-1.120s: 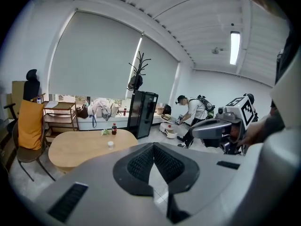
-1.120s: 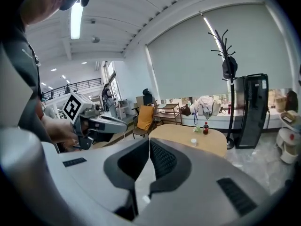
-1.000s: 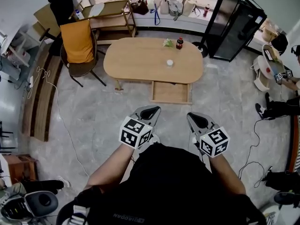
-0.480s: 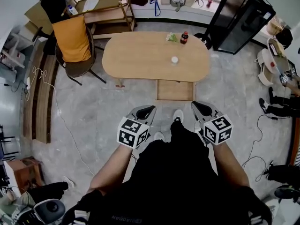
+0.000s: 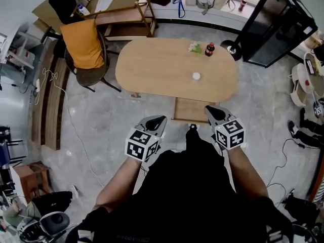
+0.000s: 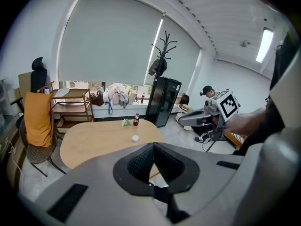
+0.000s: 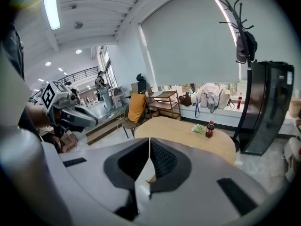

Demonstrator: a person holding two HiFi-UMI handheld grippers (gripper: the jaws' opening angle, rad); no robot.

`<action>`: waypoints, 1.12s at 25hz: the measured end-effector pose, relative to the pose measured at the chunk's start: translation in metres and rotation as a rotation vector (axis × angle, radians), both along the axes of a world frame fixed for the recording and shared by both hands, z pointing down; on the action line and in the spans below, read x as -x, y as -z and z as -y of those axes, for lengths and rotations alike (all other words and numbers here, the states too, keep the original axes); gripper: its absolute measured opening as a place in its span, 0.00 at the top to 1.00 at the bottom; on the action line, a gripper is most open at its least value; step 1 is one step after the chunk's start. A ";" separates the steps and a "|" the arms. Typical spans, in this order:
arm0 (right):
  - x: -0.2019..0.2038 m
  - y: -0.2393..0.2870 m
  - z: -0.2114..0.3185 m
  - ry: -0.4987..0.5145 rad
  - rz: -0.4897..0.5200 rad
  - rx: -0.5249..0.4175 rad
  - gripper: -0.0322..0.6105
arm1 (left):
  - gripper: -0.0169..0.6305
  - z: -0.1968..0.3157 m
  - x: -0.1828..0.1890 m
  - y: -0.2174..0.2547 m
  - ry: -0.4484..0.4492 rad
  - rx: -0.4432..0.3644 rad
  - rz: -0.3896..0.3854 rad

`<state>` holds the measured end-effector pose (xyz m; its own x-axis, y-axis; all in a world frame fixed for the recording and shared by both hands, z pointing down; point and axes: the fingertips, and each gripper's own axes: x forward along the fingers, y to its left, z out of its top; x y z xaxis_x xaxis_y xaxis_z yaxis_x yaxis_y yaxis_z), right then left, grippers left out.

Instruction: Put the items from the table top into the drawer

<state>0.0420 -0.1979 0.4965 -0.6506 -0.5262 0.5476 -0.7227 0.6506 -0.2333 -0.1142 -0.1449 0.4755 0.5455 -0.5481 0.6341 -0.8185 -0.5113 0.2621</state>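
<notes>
drawer (image 5: pixel 190 110) open under table (image 5: pixel 162 65); left gripper (image 5: pixel 158 119), right gripper (image 5: pixel 212 110) closed, empty

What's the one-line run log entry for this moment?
left gripper: shut, empty | right gripper: shut, empty | drawer: open | table: bottle, green packet, small white item | step: nothing picked yet

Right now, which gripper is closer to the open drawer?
Right. In the head view the right gripper overlaps the right edge of the drawer; the left gripper is off to its left, over the floor.
</notes>
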 end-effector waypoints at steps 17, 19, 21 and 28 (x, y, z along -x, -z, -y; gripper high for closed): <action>-0.031 -0.224 0.154 0.238 -0.311 0.152 0.94 | 0.97 0.153 -0.035 -0.088 0.080 0.178 0.137; -0.030 -0.242 0.165 0.269 -0.367 0.152 0.94 | 0.97 0.153 -0.037 -0.098 0.080 0.208 0.140; -0.028 -0.262 0.179 0.281 -0.395 0.160 0.89 | 0.97 0.154 -0.036 -0.107 0.083 0.231 0.147; -0.009 -0.332 0.219 0.313 -0.473 0.229 0.66 | 0.97 0.153 -0.030 -0.136 0.110 0.298 0.140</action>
